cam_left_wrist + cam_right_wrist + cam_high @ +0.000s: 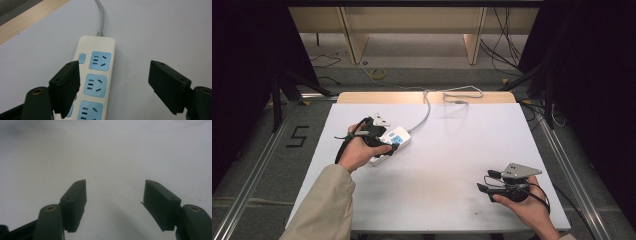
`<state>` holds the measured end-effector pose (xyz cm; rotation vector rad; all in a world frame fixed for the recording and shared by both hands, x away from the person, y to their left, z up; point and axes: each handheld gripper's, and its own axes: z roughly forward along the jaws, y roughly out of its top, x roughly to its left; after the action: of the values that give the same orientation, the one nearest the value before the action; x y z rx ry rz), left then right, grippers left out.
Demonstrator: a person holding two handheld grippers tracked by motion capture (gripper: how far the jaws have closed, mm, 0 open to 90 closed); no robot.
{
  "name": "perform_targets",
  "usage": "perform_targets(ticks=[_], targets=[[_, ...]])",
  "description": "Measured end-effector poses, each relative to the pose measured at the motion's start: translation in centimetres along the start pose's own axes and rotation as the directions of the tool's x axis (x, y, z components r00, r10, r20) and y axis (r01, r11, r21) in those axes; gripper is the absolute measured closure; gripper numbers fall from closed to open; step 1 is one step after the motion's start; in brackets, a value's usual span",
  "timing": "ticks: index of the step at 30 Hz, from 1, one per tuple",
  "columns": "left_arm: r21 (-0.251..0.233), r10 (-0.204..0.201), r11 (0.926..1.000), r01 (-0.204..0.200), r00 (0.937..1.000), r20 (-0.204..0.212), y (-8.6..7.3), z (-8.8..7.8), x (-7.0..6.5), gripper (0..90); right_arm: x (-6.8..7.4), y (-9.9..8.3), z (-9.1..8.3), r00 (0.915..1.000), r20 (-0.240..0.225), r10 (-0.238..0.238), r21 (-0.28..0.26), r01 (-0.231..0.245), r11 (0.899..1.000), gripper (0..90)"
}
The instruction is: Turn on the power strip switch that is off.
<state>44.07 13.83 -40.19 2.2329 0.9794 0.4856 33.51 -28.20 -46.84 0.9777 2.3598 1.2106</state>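
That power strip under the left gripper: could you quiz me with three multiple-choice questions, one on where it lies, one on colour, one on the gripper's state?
1. Where does the power strip lie on the white table?
A. left part
B. right edge
C. near right corner

2. What colour are its socket faces?
A. red
B. light blue
C. black

3. How do the left gripper's jaws stand?
A. clamped on the cord
C. shut on nothing
B. open, apart above the strip

Answers: 1 A, the high view shows it left of the middle. 2 B, the left gripper view shows blue panels on a white body. 3 B, both jaws stand wide with nothing pressed between them.
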Motion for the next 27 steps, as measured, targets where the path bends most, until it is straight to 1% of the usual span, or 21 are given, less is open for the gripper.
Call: perform_targets(ticks=[5, 6, 8, 9, 13, 22, 24, 27], targets=[[-0.009, 0.021, 0.9998, -0.02, 0.9997, 0.01, -0.2, -0.1, -0.7, 24.4, 0.0, 0.0, 0.0, 1.0, 0.0, 0.0, 0.0, 0.0, 1.0, 36.0], [-0.013, 0.032, 0.9994, -0.032, 0.9994, 0.014, -0.2, -0.2, -0.8, 24.5, 0.0, 0.0, 0.0, 1.0, 0.0, 0.0, -0.001, 0.0, 1.0, 35.9], [-0.024, 0.04, 0.9989, -0.039, 0.999, 0.021, -0.3, -0.2, -1.2, 24.2, 0.0, 0.0, 0.0, 1.0, 0.0, 0.0, 0.0, 0.0, 1.0, 35.9], [-0.025, 0.052, 0.9984, -0.051, 0.9984, 0.023, -0.3, -0.3, -1.3, 24.1, 0.0, 0.0, 0.0, 1.0, -0.002, 0.0, 0.0, 0.0, 1.0, 35.9], [-0.035, 0.074, 0.9967, -0.073, 0.9967, 0.034, -0.5, -0.5, -1.9, 24.2, 0.0, 0.0, 0.0, 1.0, -0.002, 0.0, 0.001, 0.0, 1.0, 35.9], [-0.048, 0.091, 0.9949, -0.088, 0.9947, 0.047, -1.1, -0.8, -2.7, 24.3, 0.0, 0.0, 0.0, 1.0, -0.002, 0.001, 0.0, -0.001, 1.0, 35.7], [-0.048, 0.1, 0.994, -0.098, 0.9938, 0.049, -1.2, -0.8, -2.8, 24.3, 0.0, 0.0, 0.0, 1.0, -0.002, 0.001, -0.001, -0.001, 1.0, 35.7], [-0.052, 0.097, 0.9942, -0.094, 0.9939, 0.053, -1.4, -0.9, -3.0, 24.2, 0.0, 0.0, 0.0, 1.0, -0.002, 0.001, 0.0, -0.001, 1.0, 35.7]])
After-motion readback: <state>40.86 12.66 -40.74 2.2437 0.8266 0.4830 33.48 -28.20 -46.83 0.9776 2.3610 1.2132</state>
